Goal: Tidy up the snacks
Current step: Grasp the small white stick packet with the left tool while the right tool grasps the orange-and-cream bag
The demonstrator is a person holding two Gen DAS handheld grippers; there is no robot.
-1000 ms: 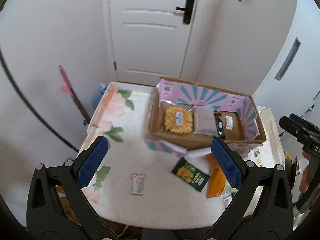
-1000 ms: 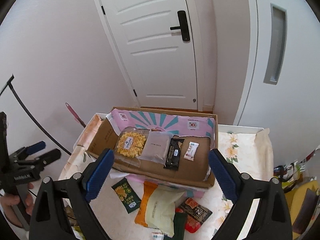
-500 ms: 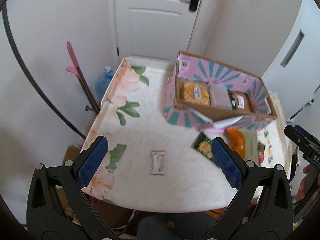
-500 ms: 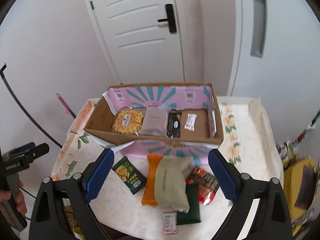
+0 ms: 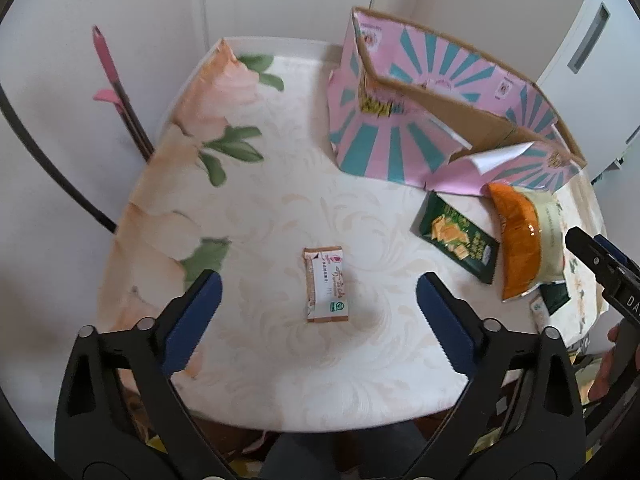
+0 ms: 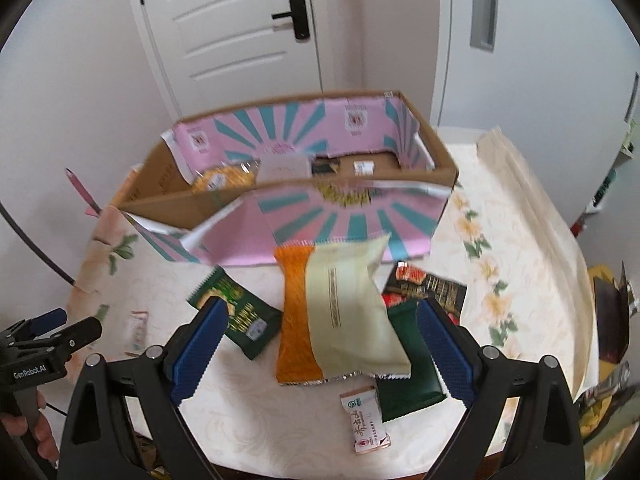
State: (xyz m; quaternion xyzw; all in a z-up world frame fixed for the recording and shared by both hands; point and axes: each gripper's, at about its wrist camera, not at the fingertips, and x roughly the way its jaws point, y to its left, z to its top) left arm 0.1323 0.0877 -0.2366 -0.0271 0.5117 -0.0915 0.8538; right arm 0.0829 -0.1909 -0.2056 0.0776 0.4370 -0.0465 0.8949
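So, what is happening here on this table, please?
A person holds two grippers over a table of snacks, sorting them into the pink cardboard box. The left gripper is open over a small white sachet. The right gripper is open over the cream pouch. Nothing is gripped yet.

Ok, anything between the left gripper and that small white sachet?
Nothing: in the left wrist view, only bare tablecloth separates the open left gripper from the sachet.
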